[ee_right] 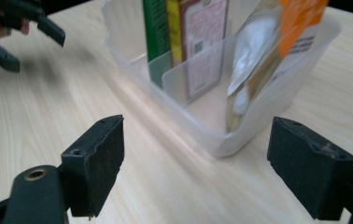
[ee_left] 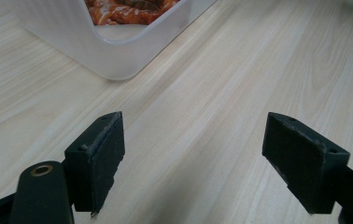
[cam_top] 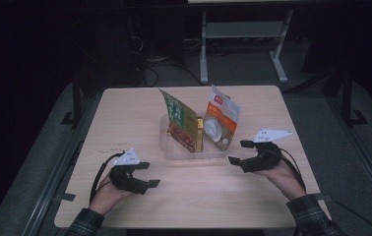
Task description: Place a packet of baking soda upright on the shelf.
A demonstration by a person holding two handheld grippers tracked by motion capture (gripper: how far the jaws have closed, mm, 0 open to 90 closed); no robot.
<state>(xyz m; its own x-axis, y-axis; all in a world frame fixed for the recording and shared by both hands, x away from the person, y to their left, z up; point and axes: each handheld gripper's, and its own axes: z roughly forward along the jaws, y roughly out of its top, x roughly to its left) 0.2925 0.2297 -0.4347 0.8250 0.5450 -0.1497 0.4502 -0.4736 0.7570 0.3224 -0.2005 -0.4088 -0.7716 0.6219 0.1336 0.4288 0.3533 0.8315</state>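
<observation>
Dark room is surrounding a pale wood-grain table (cam_top: 125, 123); a grey metal stand (cam_top: 243, 34) is showing at the top centre of the high view, with cables on the floor beside it.

Clear plastic bin (cam_top: 194, 153) is sitting at the middle of the high view. Inside it a green pouch (cam_top: 180, 120) with a red food print is standing tilted at the left, and a white-and-orange pouch (cam_top: 221, 120) is leaning at the right. Between them a yellow-edged packet (cam_top: 200, 132) is standing, partly hidden. In the right gripper view the bin (ee_right: 277, 98) is lying at the upper centre, with the green pouch (ee_right: 158, 28) upright behind an inner clear divider and the white-and-orange pouch (ee_right: 258, 51) slanting against the near wall.

Left gripper (cam_top: 142, 176) is resting at the lower left of the high view, jaws spread wide, holding nothing; in its own view (ee_left: 191, 154) the pads are hovering over bare table with a bin corner (ee_left: 114, 56) at the upper left. Right gripper (cam_top: 240, 152) is sitting right of the bin, jaws likewise wide apart and empty, near the bin without touching it (ee_right: 193, 163).
</observation>
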